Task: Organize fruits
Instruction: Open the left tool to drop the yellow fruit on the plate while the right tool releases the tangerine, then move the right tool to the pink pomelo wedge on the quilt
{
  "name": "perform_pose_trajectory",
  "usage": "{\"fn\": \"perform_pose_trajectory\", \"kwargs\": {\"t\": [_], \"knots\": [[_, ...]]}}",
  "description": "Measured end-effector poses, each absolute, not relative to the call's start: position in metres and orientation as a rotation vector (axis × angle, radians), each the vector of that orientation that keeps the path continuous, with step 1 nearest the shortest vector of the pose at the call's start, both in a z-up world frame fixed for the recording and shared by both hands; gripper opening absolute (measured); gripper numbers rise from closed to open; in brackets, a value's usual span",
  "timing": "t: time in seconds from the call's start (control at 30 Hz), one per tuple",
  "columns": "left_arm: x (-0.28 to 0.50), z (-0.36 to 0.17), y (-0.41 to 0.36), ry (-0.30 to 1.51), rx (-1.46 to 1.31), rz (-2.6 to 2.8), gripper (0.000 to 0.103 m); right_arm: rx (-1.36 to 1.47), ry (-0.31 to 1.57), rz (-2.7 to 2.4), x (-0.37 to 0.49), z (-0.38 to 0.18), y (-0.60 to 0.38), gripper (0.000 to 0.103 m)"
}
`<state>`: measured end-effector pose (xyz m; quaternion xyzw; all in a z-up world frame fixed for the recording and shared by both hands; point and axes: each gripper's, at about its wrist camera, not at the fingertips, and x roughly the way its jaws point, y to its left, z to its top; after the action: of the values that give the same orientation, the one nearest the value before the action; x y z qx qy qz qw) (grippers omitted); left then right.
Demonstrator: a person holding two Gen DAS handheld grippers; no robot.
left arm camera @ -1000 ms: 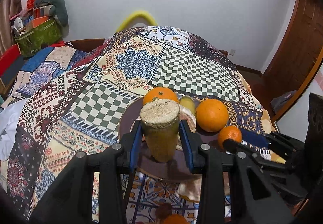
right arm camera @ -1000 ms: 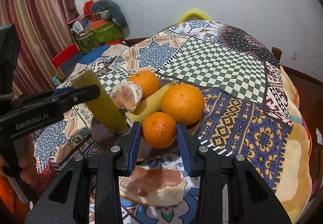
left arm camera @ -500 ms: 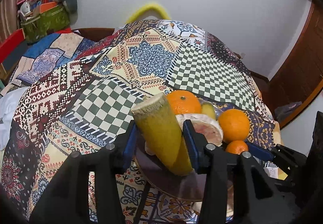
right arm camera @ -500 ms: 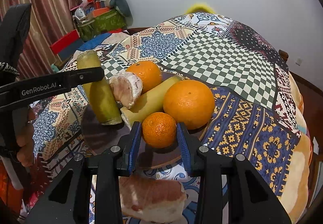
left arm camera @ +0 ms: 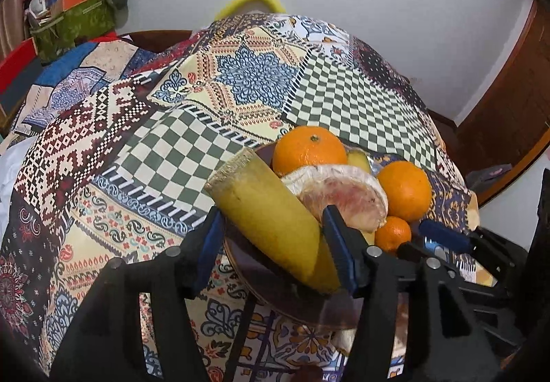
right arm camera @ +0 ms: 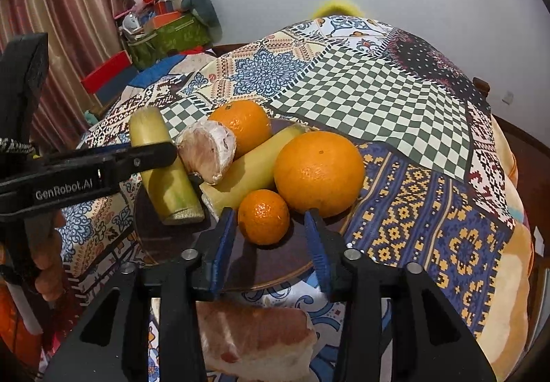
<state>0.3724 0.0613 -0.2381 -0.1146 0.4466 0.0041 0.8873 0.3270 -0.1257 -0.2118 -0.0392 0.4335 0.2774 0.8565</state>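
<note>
A dark round plate (right arm camera: 275, 265) on the patterned cloth holds two oranges (right arm camera: 319, 172) (right arm camera: 242, 124), a small mandarin (right arm camera: 264, 216), a peeled pomelo piece (right arm camera: 209, 151) and a yellow-green cane piece (right arm camera: 254, 168). My left gripper (left arm camera: 271, 230) is shut on a second cane piece (left arm camera: 271, 210), tilted left with its lower end on the plate (left arm camera: 261, 272); it also shows in the right wrist view (right arm camera: 165, 172). My right gripper (right arm camera: 270, 237) is open, its fingers on either side of the mandarin without touching it.
A pomelo slice (right arm camera: 254, 340) lies on the cloth in front of the plate, under my right gripper. The patchwork cloth (left arm camera: 213, 100) covers a domed surface. A green basket of clutter (left arm camera: 72, 24) stands at the far left by the wall.
The left gripper has tilted the cane piece from upright to leaning left on the plate. The right gripper has opened and let go of the mandarin, which rests on the plate.
</note>
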Motion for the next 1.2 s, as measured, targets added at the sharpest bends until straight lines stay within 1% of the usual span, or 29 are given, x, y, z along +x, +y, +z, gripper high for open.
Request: {"fn": "perform_pose_trajectory", "kwargs": {"t": [0.1,0.2,0.5,0.63,0.67,0.8,1.0,1.2], "knots": [[0.369,-0.239,0.060,0.945,-0.228,0.011,0.061,-0.076,0.902,0.573,0.324,-0.208,-0.130,0.048],[0.363,-0.238,0.058,0.961,-0.212,0.025,0.061,-0.069,0.899,0.570,0.320,-0.203,-0.133,0.048],[0.339,-0.212,0.045,0.908,-0.145,0.009,0.063,-0.085,0.859,0.543,0.302,-0.184,-0.143,0.053],[0.325,-0.209,0.041,0.912,-0.142,-0.013,0.067,-0.092,0.842,0.527,0.290,-0.175,-0.155,0.053],[0.321,-0.210,0.040,0.916,-0.142,-0.018,0.068,-0.096,0.839,0.522,0.287,-0.174,-0.157,0.054],[0.305,-0.222,0.034,0.954,-0.100,-0.022,0.069,-0.118,0.831,0.493,0.275,-0.173,-0.170,0.059],[0.301,-0.246,0.026,1.019,-0.025,-0.018,0.069,-0.137,0.866,0.461,0.259,-0.186,-0.186,0.059],[0.311,-0.262,0.024,1.059,0.013,-0.014,0.069,-0.149,0.937,0.443,0.251,-0.212,-0.194,0.060]]}}
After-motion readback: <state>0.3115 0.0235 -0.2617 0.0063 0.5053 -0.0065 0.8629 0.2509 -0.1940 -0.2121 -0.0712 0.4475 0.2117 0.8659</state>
